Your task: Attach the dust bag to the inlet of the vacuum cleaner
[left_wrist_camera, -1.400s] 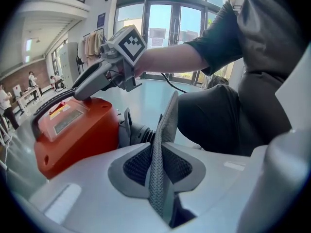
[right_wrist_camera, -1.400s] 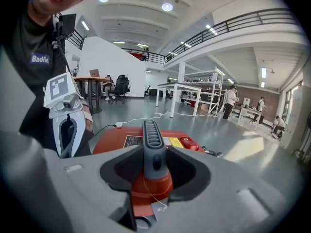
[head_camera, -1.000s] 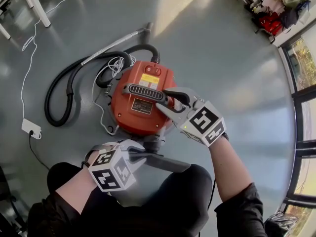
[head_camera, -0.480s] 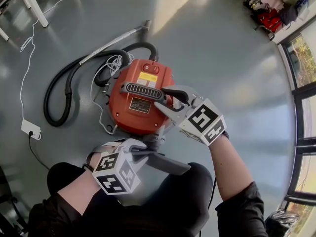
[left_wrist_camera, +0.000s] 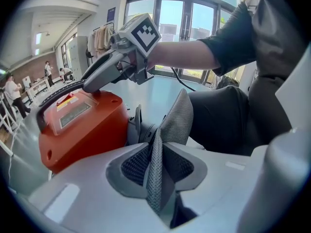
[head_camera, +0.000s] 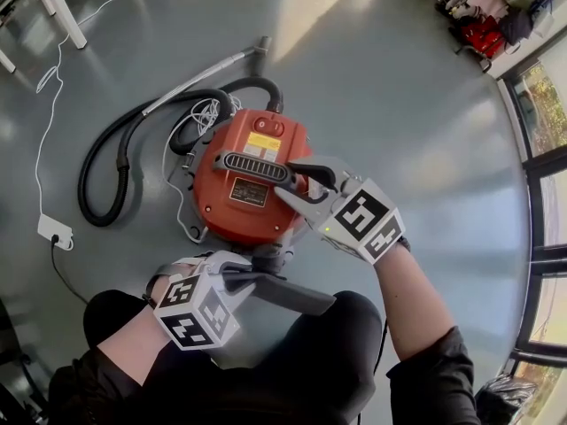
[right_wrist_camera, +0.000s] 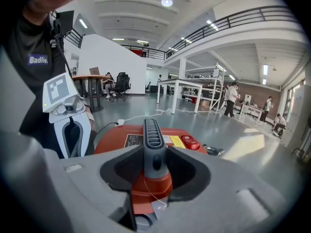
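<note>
The red vacuum cleaner (head_camera: 232, 204) stands on the grey floor in front of my knees. Its dark inlet (head_camera: 270, 257) faces me. My right gripper (head_camera: 288, 184) is shut on the black ribbed carry handle (right_wrist_camera: 151, 135) on top of the vacuum. My left gripper (head_camera: 252, 277) sits just below the inlet, shut on the grey dust bag (head_camera: 297, 295), which trails right over my lap. In the left gripper view the mesh fabric (left_wrist_camera: 177, 120) stands pinched between the pads (left_wrist_camera: 133, 165), close to the inlet (left_wrist_camera: 138, 129). Those jaws have eased slightly wider, with the fabric still between them.
A black hose (head_camera: 115, 166) curls left of the vacuum, with a metal wand (head_camera: 199, 82) beyond it. A white cable runs to a power strip (head_camera: 55, 228) at the left. Table legs (head_camera: 66, 11) stand at the top left. My dark-trousered legs (head_camera: 292, 361) fill the bottom.
My left gripper has drifted a little toward the lower left with the bag. The right gripper stays on the handle, and the vacuum sits slightly further left in the head view.
</note>
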Demonstrator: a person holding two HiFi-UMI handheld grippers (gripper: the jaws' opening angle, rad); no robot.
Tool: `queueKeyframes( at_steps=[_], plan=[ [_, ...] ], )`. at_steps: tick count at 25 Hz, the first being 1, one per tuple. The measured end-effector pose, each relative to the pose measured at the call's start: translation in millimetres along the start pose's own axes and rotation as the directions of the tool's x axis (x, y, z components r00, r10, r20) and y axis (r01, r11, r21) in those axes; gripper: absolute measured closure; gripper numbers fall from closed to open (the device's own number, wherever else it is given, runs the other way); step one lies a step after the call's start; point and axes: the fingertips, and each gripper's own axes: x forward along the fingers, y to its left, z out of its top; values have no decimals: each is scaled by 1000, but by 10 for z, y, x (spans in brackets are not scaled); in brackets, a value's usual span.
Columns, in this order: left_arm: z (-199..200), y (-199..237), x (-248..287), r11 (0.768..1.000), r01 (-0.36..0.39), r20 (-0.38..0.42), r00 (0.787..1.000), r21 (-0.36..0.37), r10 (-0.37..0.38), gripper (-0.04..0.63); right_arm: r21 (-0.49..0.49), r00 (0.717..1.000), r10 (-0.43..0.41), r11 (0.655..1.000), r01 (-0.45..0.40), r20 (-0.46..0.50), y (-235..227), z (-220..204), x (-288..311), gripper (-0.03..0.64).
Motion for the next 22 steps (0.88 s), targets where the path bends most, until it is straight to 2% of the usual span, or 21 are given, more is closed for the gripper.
queueKeyframes(
  at_steps=[4, 10, 16, 22],
  plan=[
    [83, -9, 68, 998, -31, -10, 999, 51, 32, 485, 12, 1000, -12, 1000, 12, 20, -11, 20, 14, 477],
    [42, -10, 66, 998, -52, 0, 999, 38, 52, 471, 5, 1000, -18, 1000, 18, -11, 2, -6, 12, 477],
    [-46, 56, -13, 998, -50, -9, 999, 23, 50, 340, 23, 998, -55, 998, 55, 27, -17, 22, 15, 476],
    [-18, 30, -156, 1000, -17, 40, 999, -1, 17, 328, 22, 996, -85, 996, 84, 21, -36, -1, 9, 476]
  ],
)
